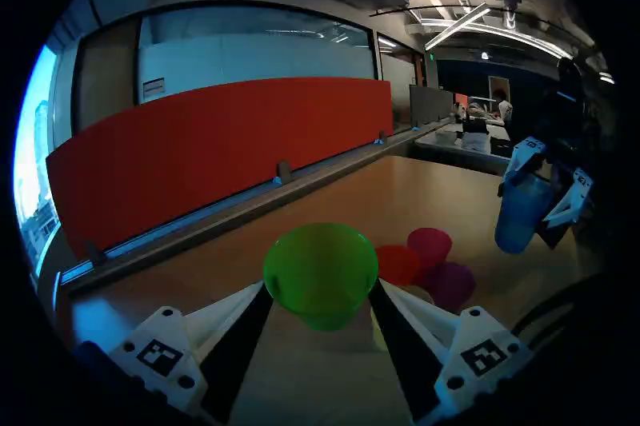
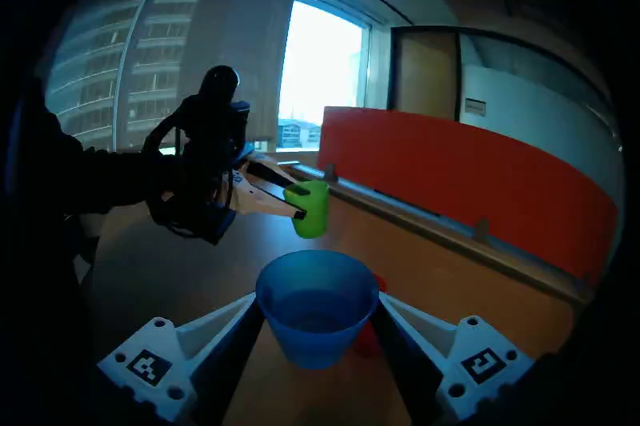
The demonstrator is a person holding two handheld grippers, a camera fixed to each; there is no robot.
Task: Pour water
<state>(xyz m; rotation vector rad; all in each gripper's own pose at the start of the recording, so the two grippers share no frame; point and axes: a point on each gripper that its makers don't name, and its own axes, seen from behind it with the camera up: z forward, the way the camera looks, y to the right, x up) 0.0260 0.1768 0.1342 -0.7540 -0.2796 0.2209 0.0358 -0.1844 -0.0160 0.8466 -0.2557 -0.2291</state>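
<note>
Blue plastic, and water inside it: the blue cup (image 2: 316,314) sits upright between the fingers of the right tool (image 2: 318,302), which is closed on its sides. The left tool (image 1: 320,286) is clamped the same way on the green cup (image 1: 322,274), also upright, with its mouth open to the ceiling. Both cups hang in the air above the wooden bench (image 1: 400,194).

What matters for the pour is the gap between them. Looking along the right tool, the green cup lies ahead and a little to the left, clearly apart from the blue rim. Looking along the left tool, the blue cup is well off to the right at about the same height. I'd judge the blue cup has to close that gap and get its lip over the green mouth before it tips.

There is room to do it. Under the path, three small cups stand bunched on the bench: a red cup (image 1: 398,264), a magenta cup (image 1: 430,246) and a purple cup (image 1: 453,284). The red partition (image 1: 224,146) runs along the far edge, well clear of both tools.
</note>
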